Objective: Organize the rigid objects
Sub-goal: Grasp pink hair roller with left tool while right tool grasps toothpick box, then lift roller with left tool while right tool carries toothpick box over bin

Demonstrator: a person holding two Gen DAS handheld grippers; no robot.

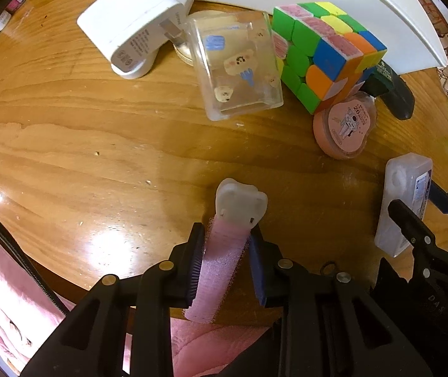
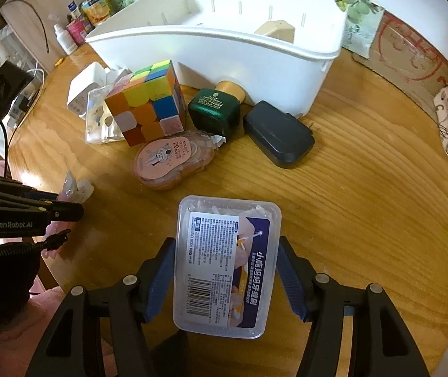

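Floss box [image 2: 227,267], light, stiff and slick-sided, sat in front of the white bin [image 2: 255,59], clamped across its long sides by the right tool [image 2: 227,278]. Left tool [image 1: 225,264] pinched a soft, crushable pink hair roller [image 1: 214,270] mid-barrel above the table [image 1: 98,144].

the left gripper [image 1: 225,245] is pointing straight down over the near edge of the table, and its two fingers [image 1: 194,260] are squeezing tight on a pink roller [image 1: 216,267]. the right gripper [image 2: 227,270] is tipping down steeply, with its fingers [image 2: 161,278] pressing both sides of a clear box [image 2: 227,264].
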